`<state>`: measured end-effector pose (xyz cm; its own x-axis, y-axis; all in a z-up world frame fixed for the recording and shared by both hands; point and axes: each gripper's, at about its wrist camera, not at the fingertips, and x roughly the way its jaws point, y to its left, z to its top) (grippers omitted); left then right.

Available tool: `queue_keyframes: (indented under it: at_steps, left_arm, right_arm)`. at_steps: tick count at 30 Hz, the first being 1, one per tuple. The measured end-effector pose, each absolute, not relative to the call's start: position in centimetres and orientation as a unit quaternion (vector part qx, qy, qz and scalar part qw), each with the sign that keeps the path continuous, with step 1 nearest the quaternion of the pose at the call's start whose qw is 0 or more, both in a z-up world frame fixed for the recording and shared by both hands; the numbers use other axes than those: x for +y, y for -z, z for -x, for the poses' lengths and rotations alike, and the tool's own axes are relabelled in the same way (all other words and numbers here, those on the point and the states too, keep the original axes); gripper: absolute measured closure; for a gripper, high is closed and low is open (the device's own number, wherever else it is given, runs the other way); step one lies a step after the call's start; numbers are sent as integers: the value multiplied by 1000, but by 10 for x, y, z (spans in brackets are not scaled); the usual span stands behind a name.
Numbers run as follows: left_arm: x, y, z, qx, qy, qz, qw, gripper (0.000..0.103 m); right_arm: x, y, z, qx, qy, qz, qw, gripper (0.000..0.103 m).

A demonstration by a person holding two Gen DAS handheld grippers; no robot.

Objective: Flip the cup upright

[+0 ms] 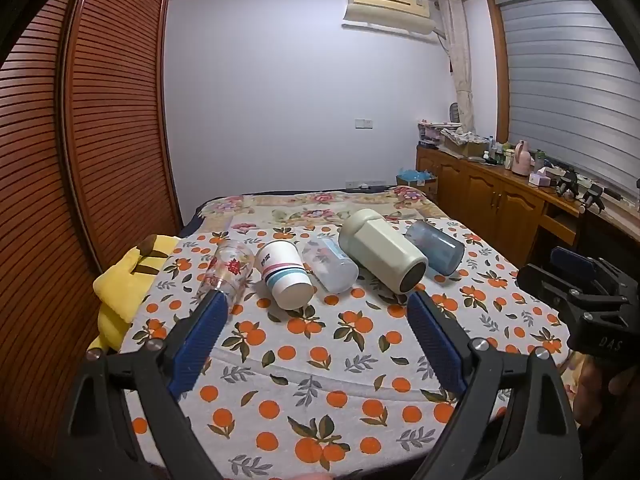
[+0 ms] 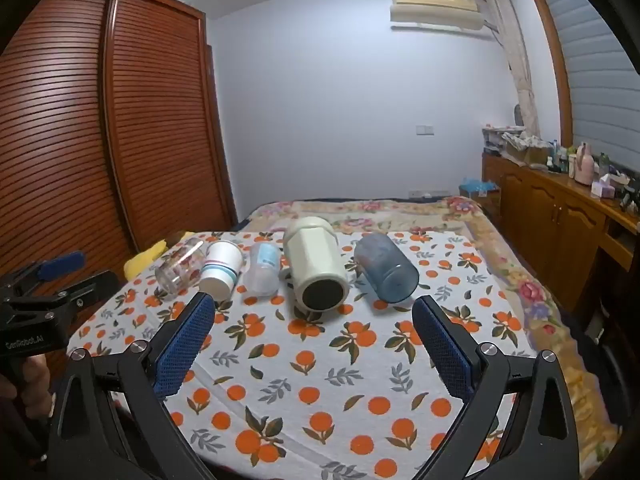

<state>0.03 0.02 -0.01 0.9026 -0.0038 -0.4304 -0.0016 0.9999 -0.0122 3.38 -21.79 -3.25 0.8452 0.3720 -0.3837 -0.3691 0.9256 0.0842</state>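
Note:
Several cups lie on their sides in a row on the orange-print cloth [image 1: 320, 360]: a clear glass with red flowers [image 1: 228, 270] [image 2: 178, 266], a white paper cup with stripes [image 1: 284, 274] [image 2: 220, 268], a clear plastic cup [image 1: 330, 266] [image 2: 262, 268], a cream mug [image 1: 384, 254] [image 2: 316, 264] and a blue translucent cup [image 1: 436, 246] [image 2: 386, 266]. My left gripper [image 1: 316, 300] is open and empty, just short of the row. My right gripper [image 2: 314, 304] is open and empty, facing the cream mug. Each gripper shows at the edge of the other's view.
A yellow cloth [image 1: 120, 280] lies at the table's left edge. A wooden wardrobe [image 1: 80, 140] stands at left. A floral bedspread [image 2: 400, 208] lies beyond the table. A cluttered wooden sideboard [image 1: 500, 184] runs along the right.

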Motion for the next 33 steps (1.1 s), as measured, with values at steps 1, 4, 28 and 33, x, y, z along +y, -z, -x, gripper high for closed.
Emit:
queue_keyframes:
  at_steps: [1,4,28,33]
  left_arm:
    - [0,0,0,219,1,7,976,11]
    - [0,0,0,219,0,4,976,11]
    - [0,0,0,219,-1,-2,976,11]
    - [0,0,0,219,-1,-2,976,11]
  right_arm:
    - [-218,33,-34,199,-193,-4,961,2]
    - [-218,33,-34,198,-192,-3,961,2]
    - [-217,37,-33,203,-194,-5,960,2]
    - [-216,36,-33,202,-193,-5,960,2]
